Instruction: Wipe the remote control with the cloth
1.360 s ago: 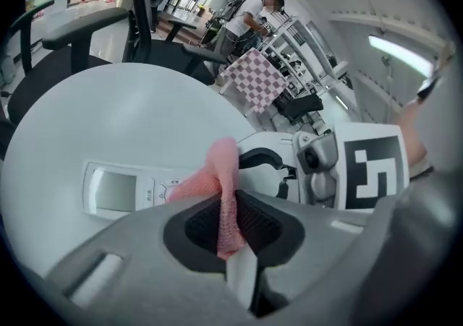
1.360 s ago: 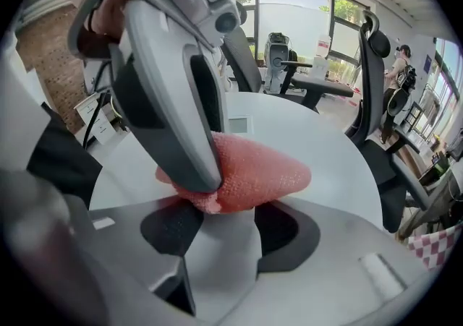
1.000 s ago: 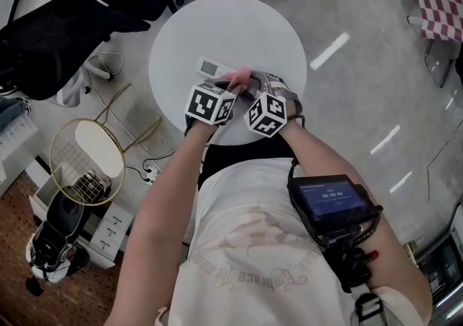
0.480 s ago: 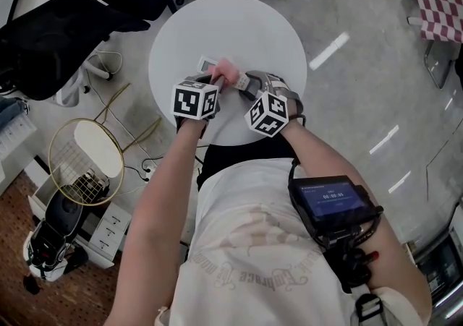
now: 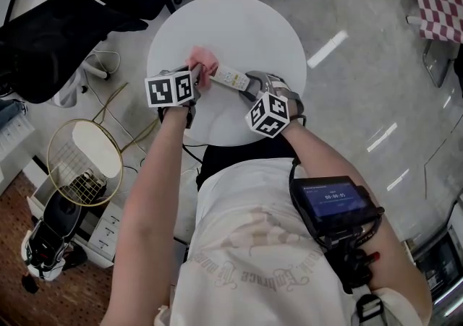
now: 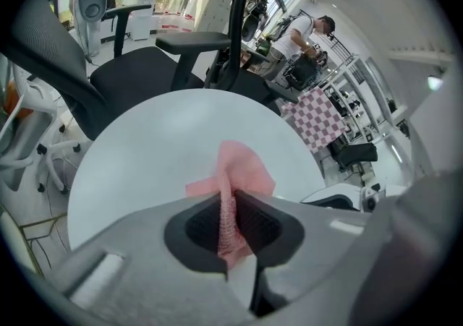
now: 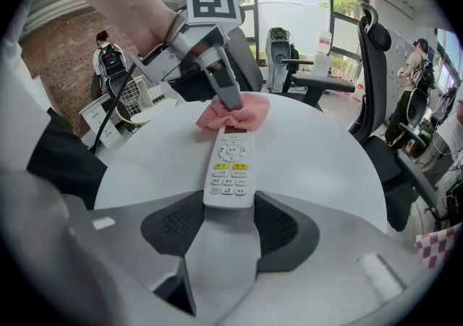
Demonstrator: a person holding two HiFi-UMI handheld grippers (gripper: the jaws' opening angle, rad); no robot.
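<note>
A white remote control (image 7: 231,163) lies lengthwise on the round white table (image 5: 246,24), its near end clamped between the pads of my right gripper (image 7: 228,209). In the head view the remote (image 5: 230,77) runs from my right gripper (image 5: 255,86) toward the upper left. A pink cloth (image 6: 233,189) is pinched in my left gripper (image 6: 230,225). The cloth (image 7: 233,113) rests on the far end of the remote, covering its top. From the head camera, the cloth (image 5: 202,61) and my left gripper (image 5: 189,74) sit at the table's left side.
A black office chair (image 6: 145,71) stands just beyond the table. Another black chair (image 7: 376,64) is at the right in the right gripper view. A round wire basket (image 5: 83,162) and cables lie on the floor at the left. People stand in the background.
My left gripper has slid the pink cloth along the remote toward the upper left, from near the right gripper to the remote's far end. The right gripper and the remote stayed still.
</note>
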